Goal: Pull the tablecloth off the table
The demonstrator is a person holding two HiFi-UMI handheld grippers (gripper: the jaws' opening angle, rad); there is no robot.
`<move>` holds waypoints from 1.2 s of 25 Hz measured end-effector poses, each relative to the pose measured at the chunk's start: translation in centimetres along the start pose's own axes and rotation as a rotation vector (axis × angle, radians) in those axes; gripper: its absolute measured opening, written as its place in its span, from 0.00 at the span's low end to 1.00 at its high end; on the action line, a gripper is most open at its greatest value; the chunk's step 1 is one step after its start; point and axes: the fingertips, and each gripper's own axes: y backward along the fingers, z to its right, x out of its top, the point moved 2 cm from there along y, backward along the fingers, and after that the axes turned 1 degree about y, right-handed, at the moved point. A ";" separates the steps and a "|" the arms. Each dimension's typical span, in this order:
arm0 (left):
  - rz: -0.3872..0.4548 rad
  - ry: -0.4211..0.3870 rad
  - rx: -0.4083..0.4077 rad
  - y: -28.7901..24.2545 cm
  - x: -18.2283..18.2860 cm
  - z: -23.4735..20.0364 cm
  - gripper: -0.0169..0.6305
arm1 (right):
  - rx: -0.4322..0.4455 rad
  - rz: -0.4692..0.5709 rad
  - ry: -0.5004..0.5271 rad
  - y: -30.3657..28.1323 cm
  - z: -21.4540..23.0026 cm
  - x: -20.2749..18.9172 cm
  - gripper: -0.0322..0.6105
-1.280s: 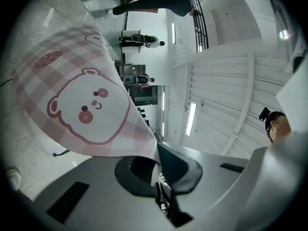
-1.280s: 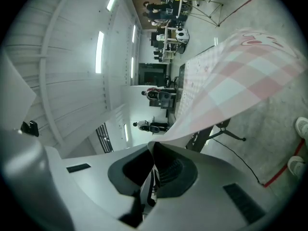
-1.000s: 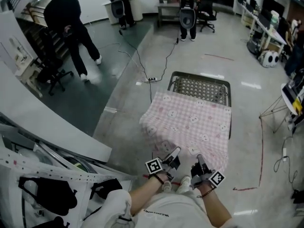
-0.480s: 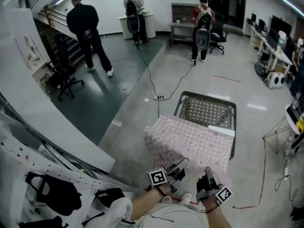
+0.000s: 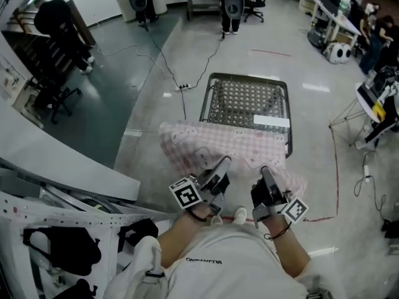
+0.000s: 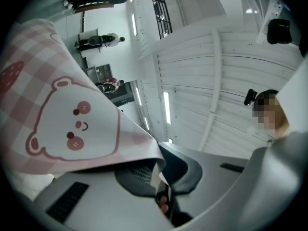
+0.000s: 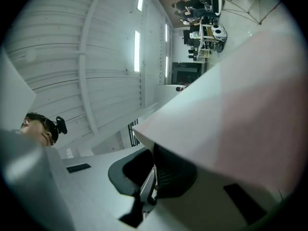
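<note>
Both left claw [image 5: 219, 166] and right claw [image 5: 264, 172] clamp the tablecloth [image 5: 227, 145], partly off the mesh table [image 5: 246, 95], cable [image 5: 177, 81] beyond.

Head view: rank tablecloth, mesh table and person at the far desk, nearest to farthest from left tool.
1. tablecloth: gripped in the left tool.
2. table: just ahead, partly bare.
3. person: far end, top of view.

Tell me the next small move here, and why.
Probably pull both grippers back toward your body: the left gripper and right gripper each clamp the tablecloth by its near edge, while its far part lies on the table.
</note>
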 end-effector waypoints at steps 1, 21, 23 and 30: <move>-0.005 -0.012 -0.006 -0.1 0.2 0.7 0.03 | 0.005 0.002 0.005 -0.1 -0.7 0.1 0.07; -0.020 -0.029 -0.159 -2.0 2.7 10.1 0.03 | 0.094 0.032 0.111 -0.8 -10.9 2.5 0.07; -0.015 -0.027 -0.171 -2.2 2.8 10.7 0.03 | 0.109 0.031 0.119 -1.0 -11.5 2.8 0.07; -0.010 -0.033 -0.206 -2.0 3.2 12.2 0.03 | 0.131 0.031 0.125 -0.9 -12.3 2.9 0.07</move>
